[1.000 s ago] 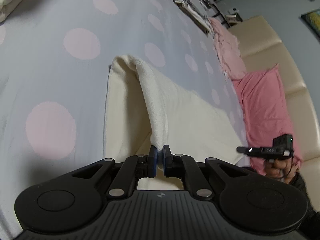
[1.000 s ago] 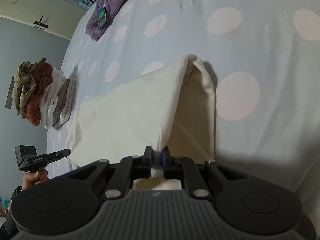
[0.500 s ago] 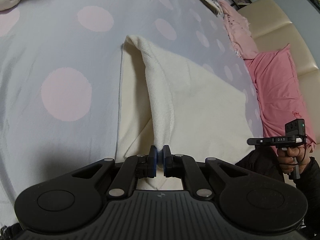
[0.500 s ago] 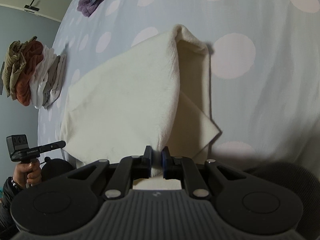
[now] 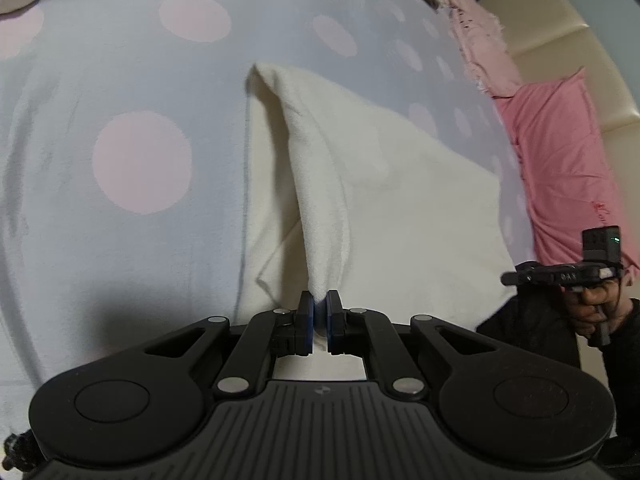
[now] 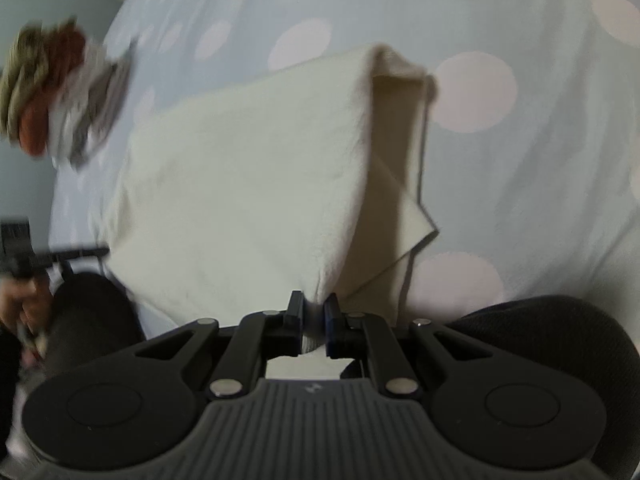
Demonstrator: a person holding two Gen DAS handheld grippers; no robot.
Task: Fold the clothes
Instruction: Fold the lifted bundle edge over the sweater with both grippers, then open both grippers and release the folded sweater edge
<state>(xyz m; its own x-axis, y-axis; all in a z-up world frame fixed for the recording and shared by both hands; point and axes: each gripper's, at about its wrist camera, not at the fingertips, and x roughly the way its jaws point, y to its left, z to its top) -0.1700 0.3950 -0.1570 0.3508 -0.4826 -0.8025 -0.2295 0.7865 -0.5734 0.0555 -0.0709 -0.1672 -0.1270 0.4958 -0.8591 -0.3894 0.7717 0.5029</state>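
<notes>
A bed (image 5: 120, 60) under a pale blue sheet dotted with pink spots fills both views, with a pink blanket (image 5: 560, 152) at 3 o'clock in the left wrist view and a blurred stack of folded clothes (image 6: 60, 92) at 9 o'clock in the right wrist view. At the centre lies the cream towel (image 5: 400, 200), one half flat on the sheet and the other raised in a tent-like ridge running from 12 o'clock down to 6 o'clock. The left hand-held gripper (image 5: 319, 314) is pressed together on the near left corner of the raised layer; the right hand-held gripper (image 6: 313, 316) pinches the matching near right corner, its pads held slightly apart by the bunched cloth. In the left wrist view the right hand-held gripper and the person's hand (image 5: 596, 300) on it appear at 3 o'clock, beyond the towel's edge. The step in hand appears to be a first fold, with the lifted edge being carried over the layer lying flat. The next move likely calls for both corners to travel together at equal height and tension, so that the top edge lands square on the lower one before either grip lets go.
</notes>
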